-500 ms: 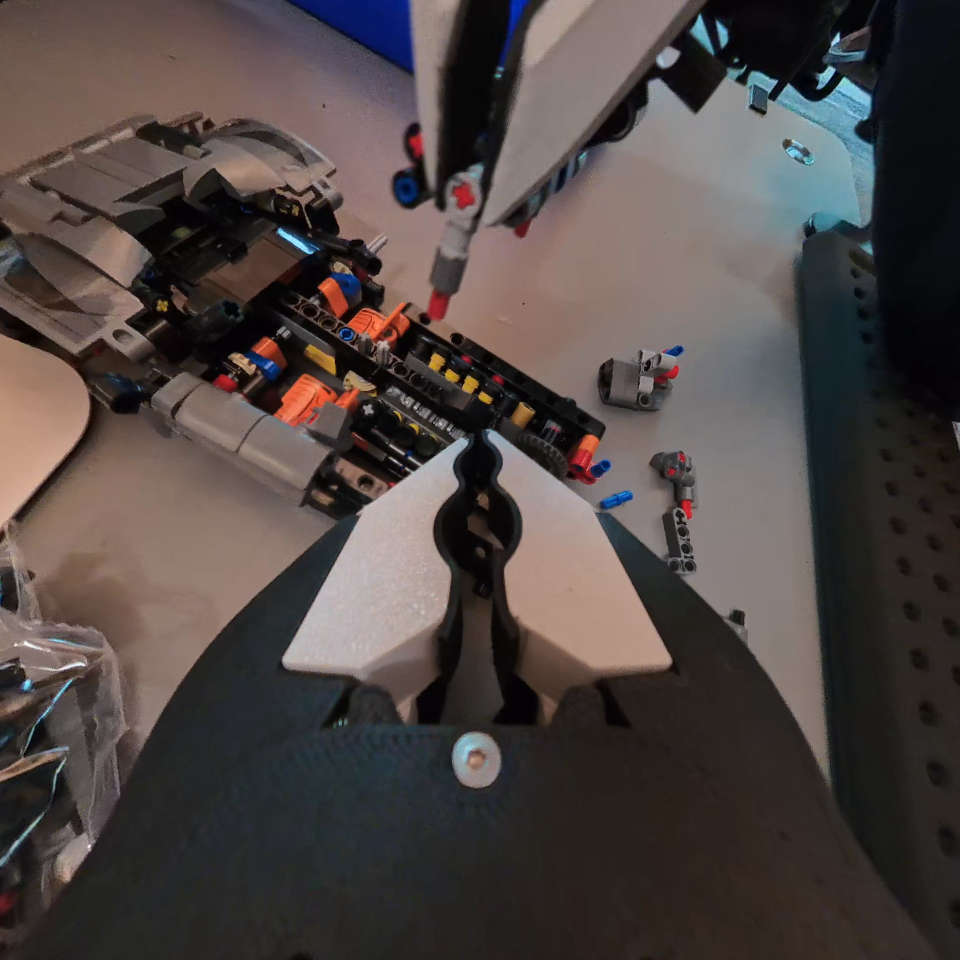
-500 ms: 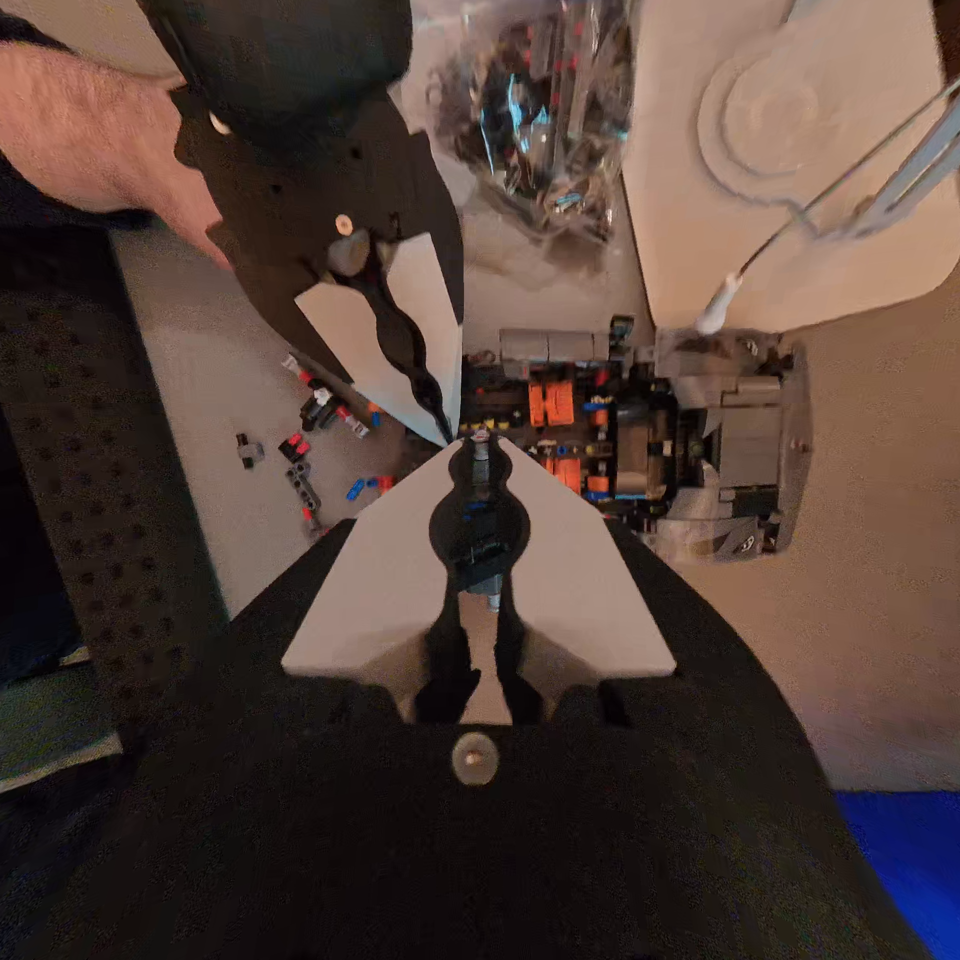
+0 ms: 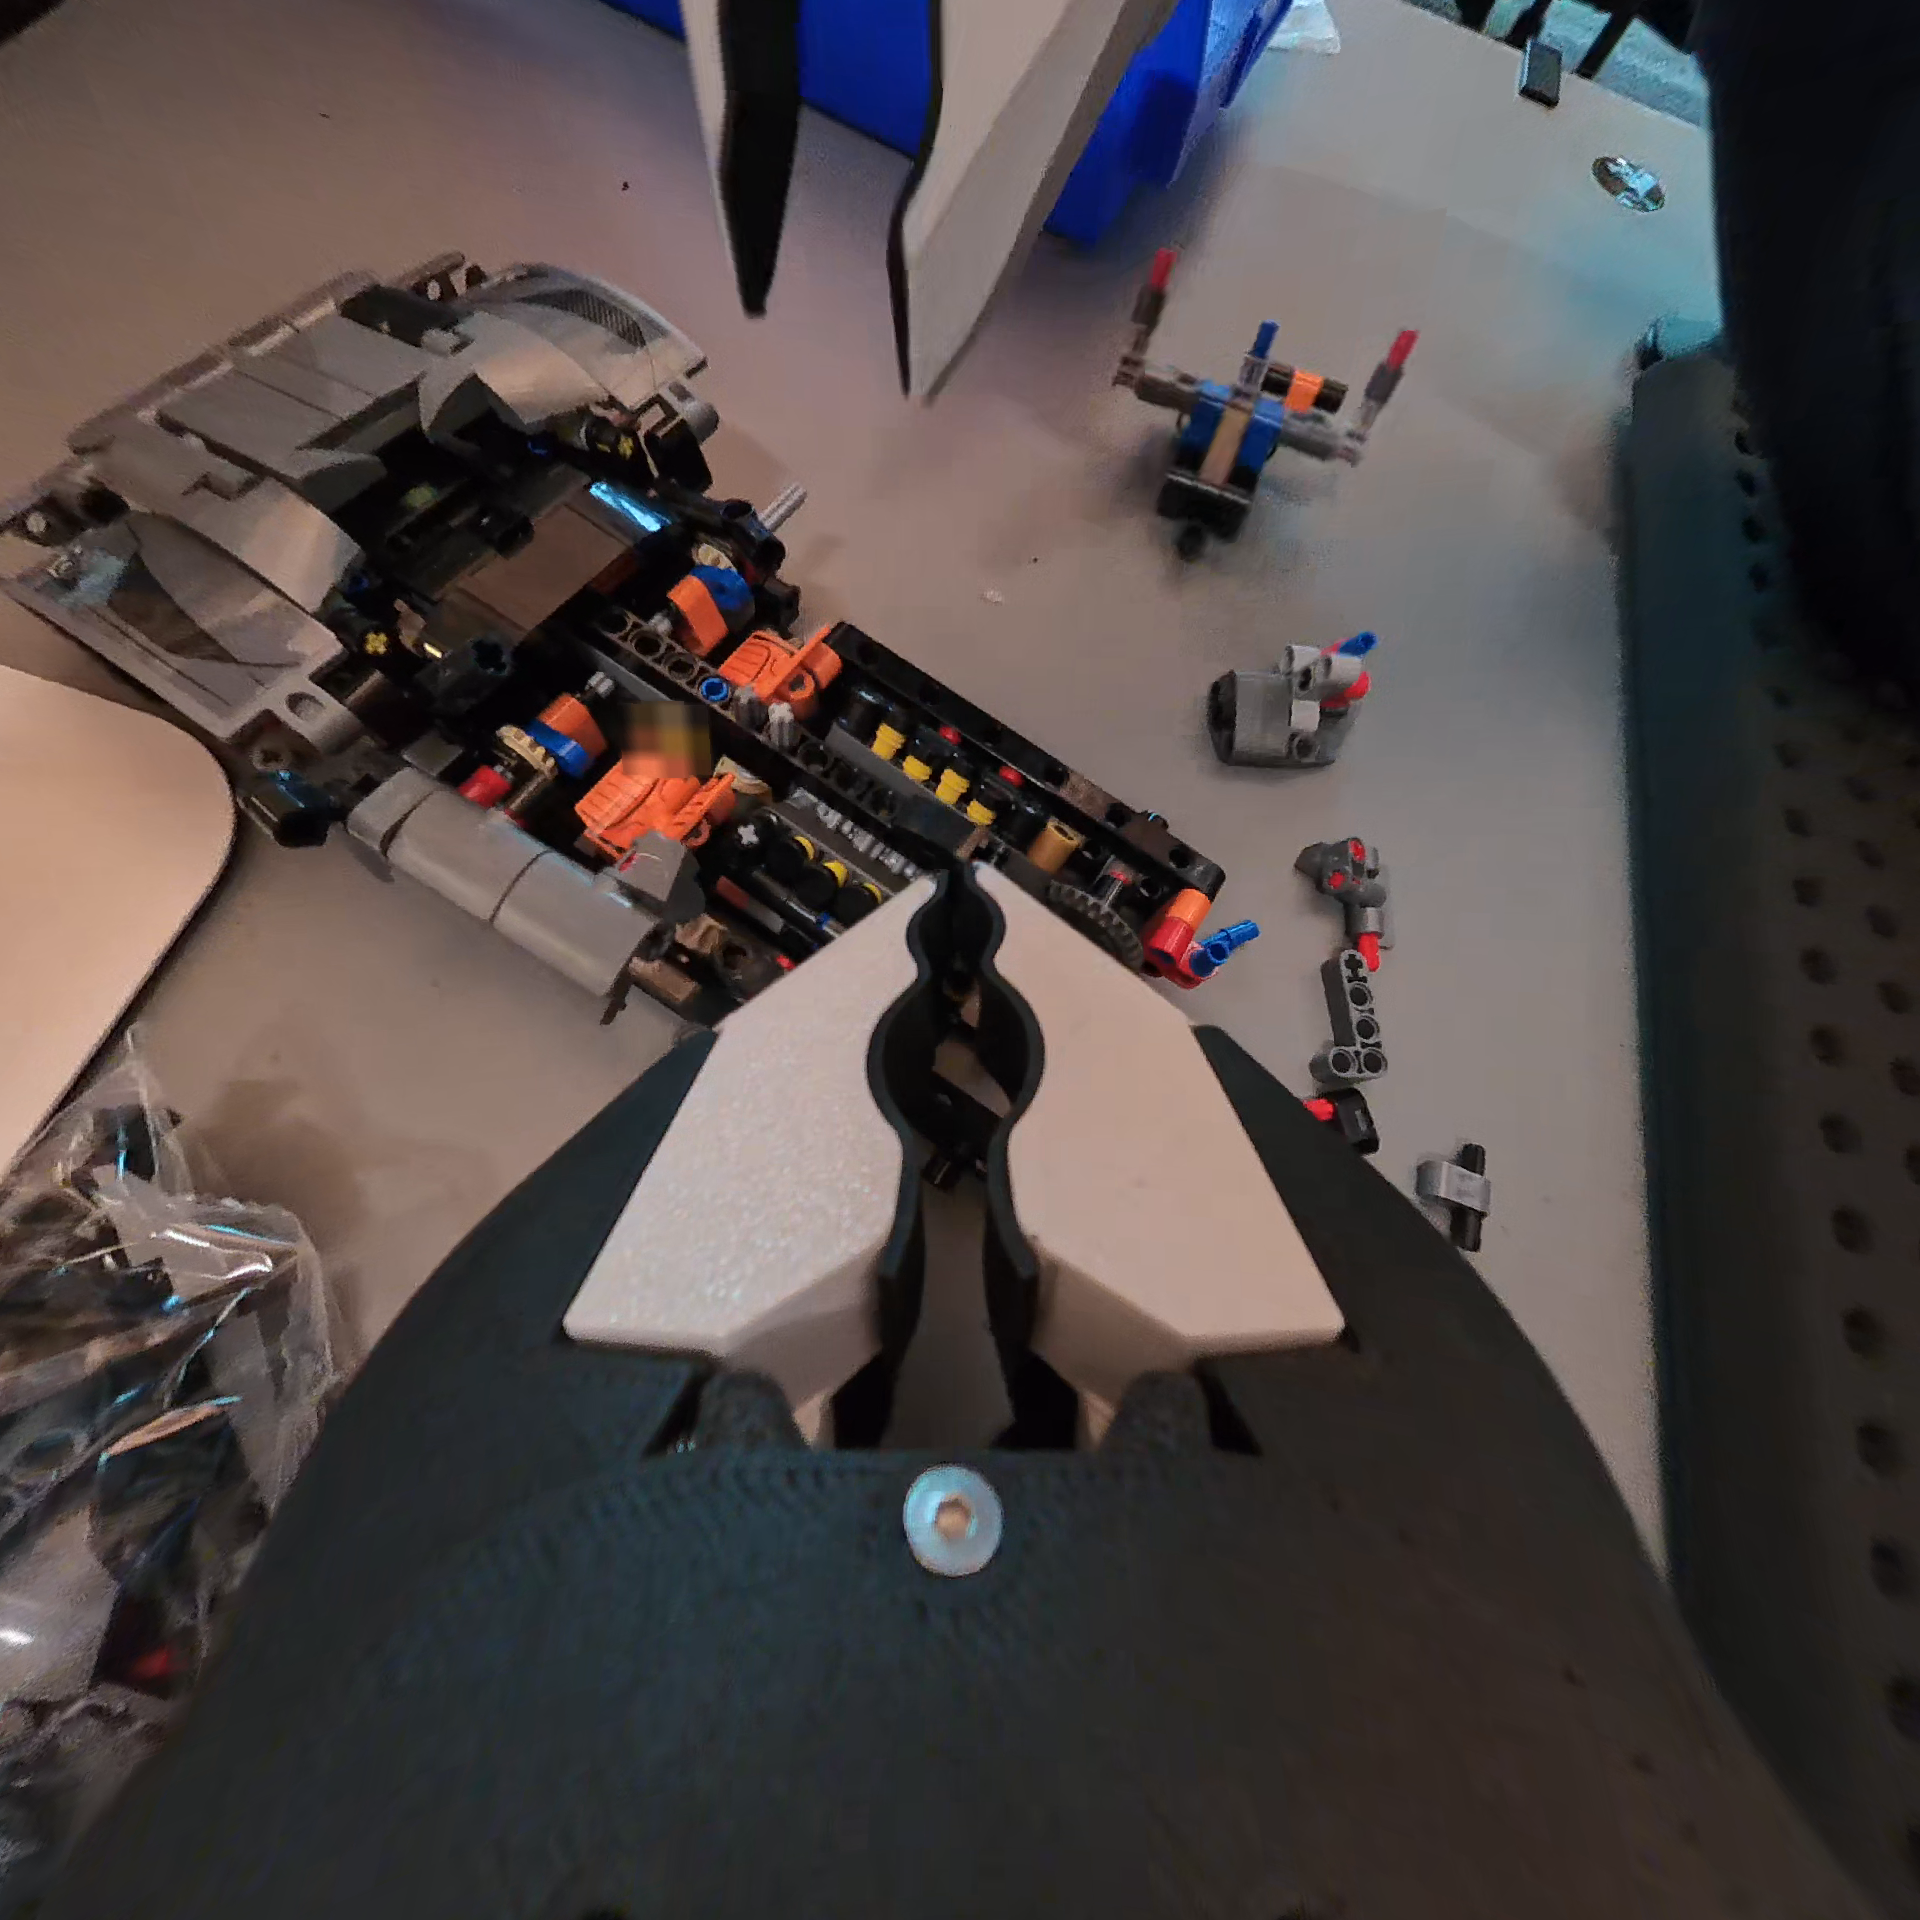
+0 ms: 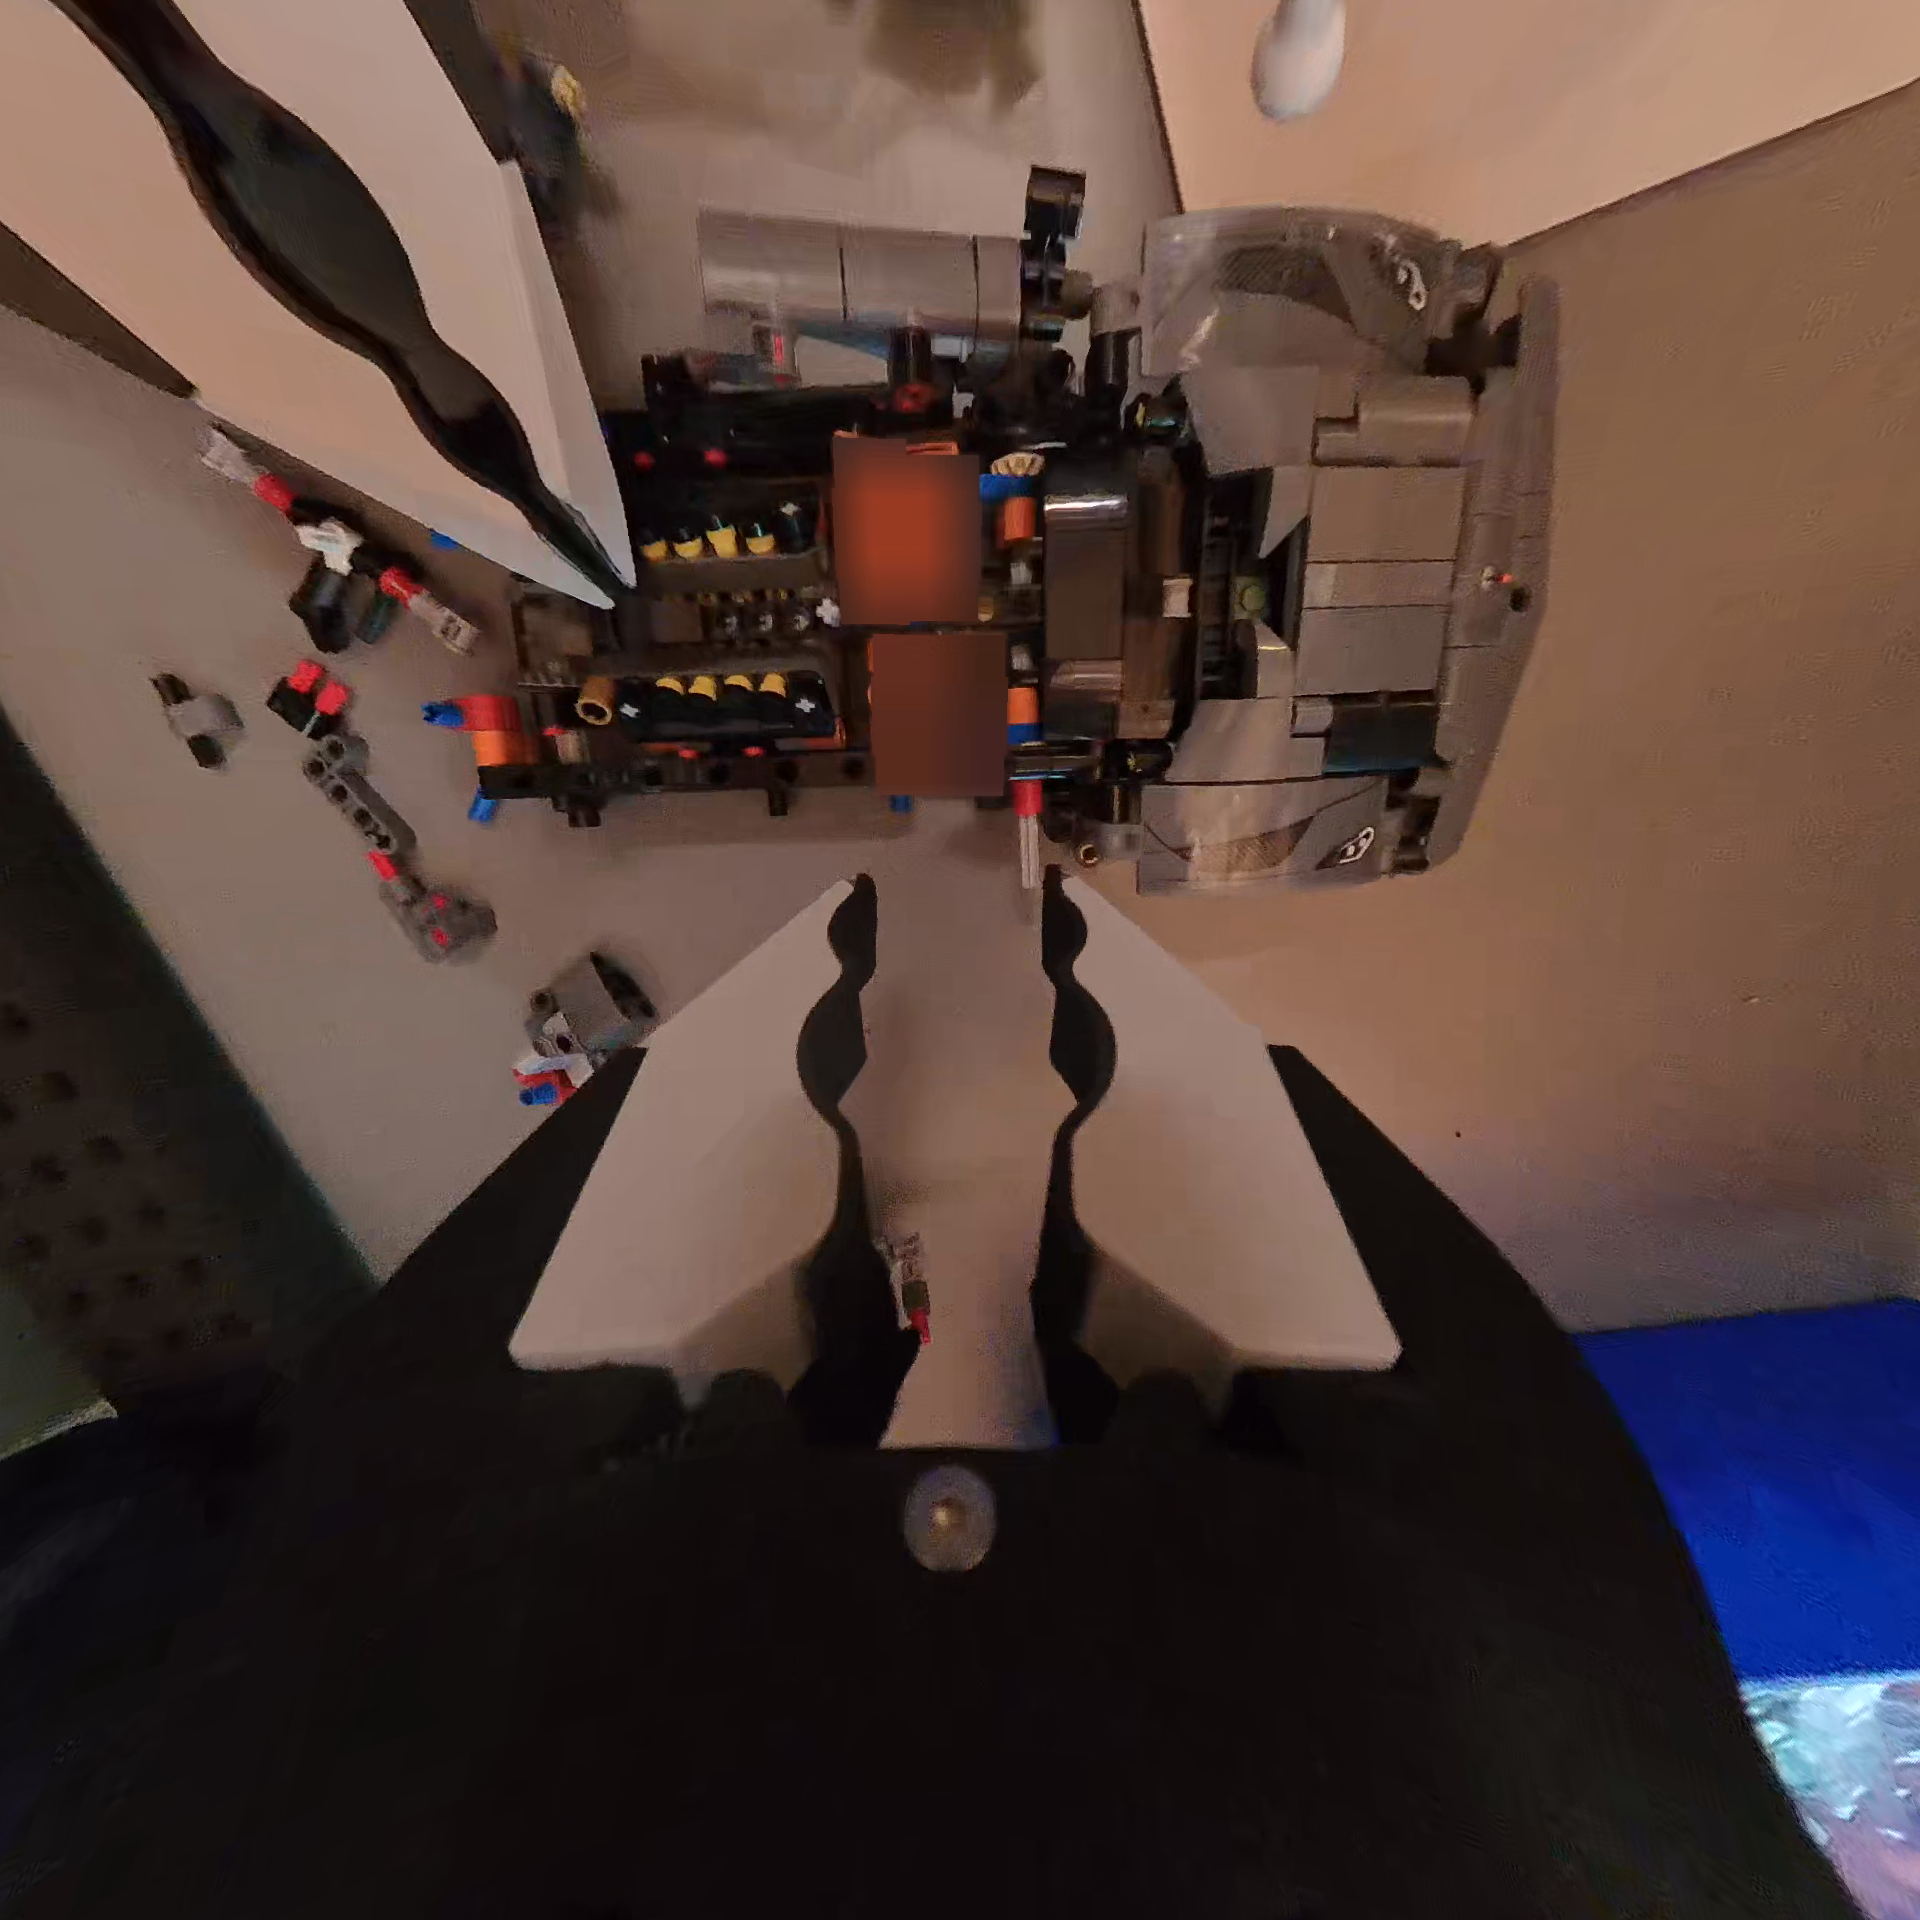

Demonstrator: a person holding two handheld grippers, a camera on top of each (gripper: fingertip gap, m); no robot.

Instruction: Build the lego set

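Now: Grippers Over Half-Built Lego Car

Left gripper (image 3: 958, 883) clenched on a black piece at the lego car's (image 3: 582, 665) open rear end. Right gripper (image 4: 951, 883) spread wide, gripping nothing, just beside the car's flank. Small blue subassembly (image 3: 1236, 426) standing apart, toward the tabletop's (image 3: 1039, 540) far edge.

the right hand-held gripper (image 4: 951, 894) hangs with jaws apart just short of the grey lego car (image 4: 1039, 540) on the table (image 4: 1610, 1039).
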